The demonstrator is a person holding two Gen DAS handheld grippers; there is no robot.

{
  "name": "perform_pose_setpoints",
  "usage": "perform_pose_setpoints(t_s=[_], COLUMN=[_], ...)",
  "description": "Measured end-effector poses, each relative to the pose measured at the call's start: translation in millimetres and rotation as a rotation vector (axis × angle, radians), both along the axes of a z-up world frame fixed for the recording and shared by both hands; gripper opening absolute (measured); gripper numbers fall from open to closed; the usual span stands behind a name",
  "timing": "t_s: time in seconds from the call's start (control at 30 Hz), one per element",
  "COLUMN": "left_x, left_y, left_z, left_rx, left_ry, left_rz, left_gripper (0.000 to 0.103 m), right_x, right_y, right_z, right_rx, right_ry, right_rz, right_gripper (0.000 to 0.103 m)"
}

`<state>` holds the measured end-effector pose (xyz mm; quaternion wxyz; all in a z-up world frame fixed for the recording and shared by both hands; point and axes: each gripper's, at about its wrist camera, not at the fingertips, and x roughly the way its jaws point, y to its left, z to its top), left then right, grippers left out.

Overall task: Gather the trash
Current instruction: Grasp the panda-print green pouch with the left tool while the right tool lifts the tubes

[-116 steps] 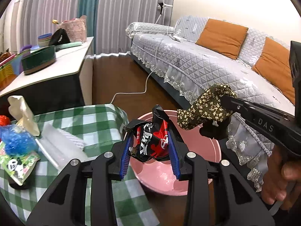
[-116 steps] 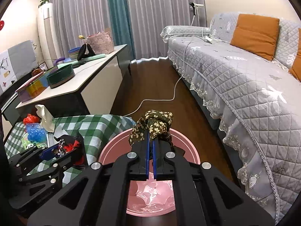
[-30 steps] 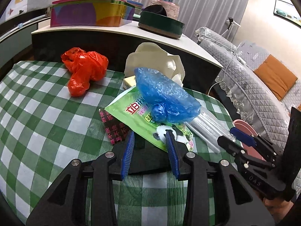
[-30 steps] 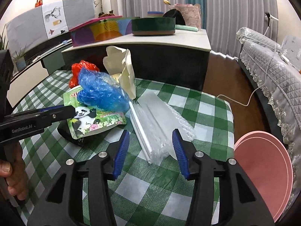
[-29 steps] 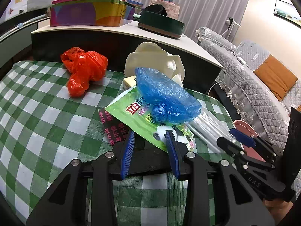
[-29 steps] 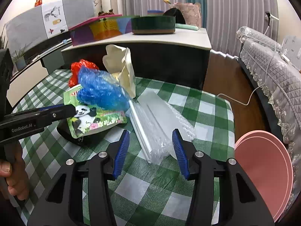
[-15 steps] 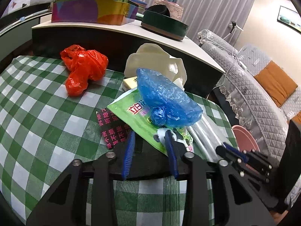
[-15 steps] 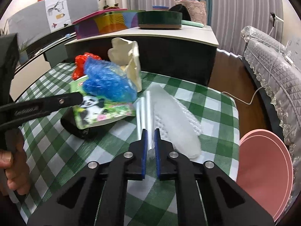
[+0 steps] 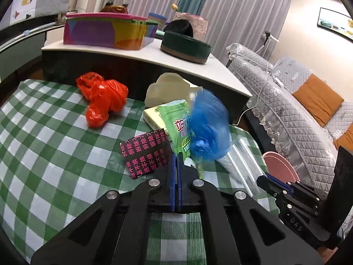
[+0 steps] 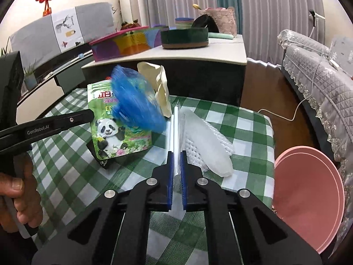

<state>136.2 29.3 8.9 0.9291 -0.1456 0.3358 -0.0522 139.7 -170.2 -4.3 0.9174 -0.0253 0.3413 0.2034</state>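
Your left claw (image 9: 176,154) is clenched on the lower edge of the green panda pouch (image 10: 119,121), its jaws having just closed there, and the pouch now stands tilted up off the checked surface (image 9: 44,143) instead of lying flat. That tilt is why the blue plastic bag (image 9: 208,130) smears in both views: it rides loose on the pouch face and looks to be sliding off. The black wrapper with pink print (image 9: 145,152) lies just beside your left claw, still on the cloth, apart from the grip.

Your right claw (image 10: 175,154) is clamped on the clear plastic sleeve (image 10: 175,121), pinching it along its long white edge, so the sleeve runs straight away from the jaws; the white foam netting (image 10: 207,141) lies against it and may drag along.

The red plastic bag (image 9: 101,97) sits well apart at the far left, and the cream paper box (image 9: 169,88) stands behind the pouch.

The pink bin (image 10: 308,196) waits below the surface's right edge, nearer the right claw. Open room lies that way; the dark cabinet (image 10: 209,81) closes off the far side, so I judge that you carry both loads rightward, over the cloth edge
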Motion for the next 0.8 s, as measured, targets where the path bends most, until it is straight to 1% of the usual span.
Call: perform_pose_setpoints(t_s=[0.23, 0.4, 0.63, 0.8], left_x=[-28, -48, -64, -73], left_y=[-2, -6, -15, -18], left_z=[16, 28, 42, 49], left_rx=[0.034, 0.075, 0.112, 0.12], left_ry=[-0.046, -0.084, -0.121, -0.142], left_rz=[-0.021, -0.034, -0.049, -0.053], left_gripper=[0.0, 0.0, 0.0, 0.0], right_x=[-24, -39, -55, -65], right_y=[-3, -9, -22, -32], right_z=[18, 28, 43, 46], right_rx=[-0.003, 0.005, 0.014, 0.019], right_ry=[-0.037, -0.057, -0.089, -0.098], right_rz=[-0.026, -0.041, -0.067, -0.089], right_gripper=[0.006, 0.006, 0.006, 0.006])
